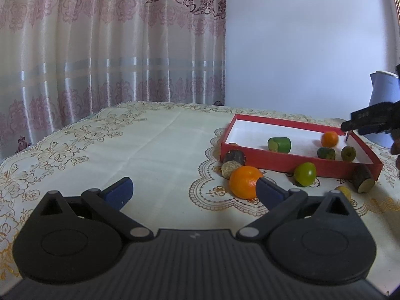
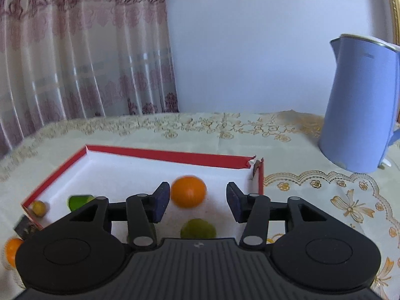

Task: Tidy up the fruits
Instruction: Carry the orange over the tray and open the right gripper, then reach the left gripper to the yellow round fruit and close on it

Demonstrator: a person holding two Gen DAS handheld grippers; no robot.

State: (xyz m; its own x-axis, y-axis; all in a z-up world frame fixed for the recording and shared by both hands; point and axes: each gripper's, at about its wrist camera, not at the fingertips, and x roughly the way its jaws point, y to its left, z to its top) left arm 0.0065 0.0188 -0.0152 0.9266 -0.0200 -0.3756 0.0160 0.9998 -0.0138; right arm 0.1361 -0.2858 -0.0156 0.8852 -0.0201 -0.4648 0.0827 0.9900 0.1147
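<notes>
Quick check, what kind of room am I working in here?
Most likely a home, perhaps a dining area: a table under an embroidered tablecloth, a patterned curtain behind it, and a blue electric kettle standing beside the red box of fruit.

Left gripper wide open, angled slightly downward; right gripper likewise, pads apart.
</notes>
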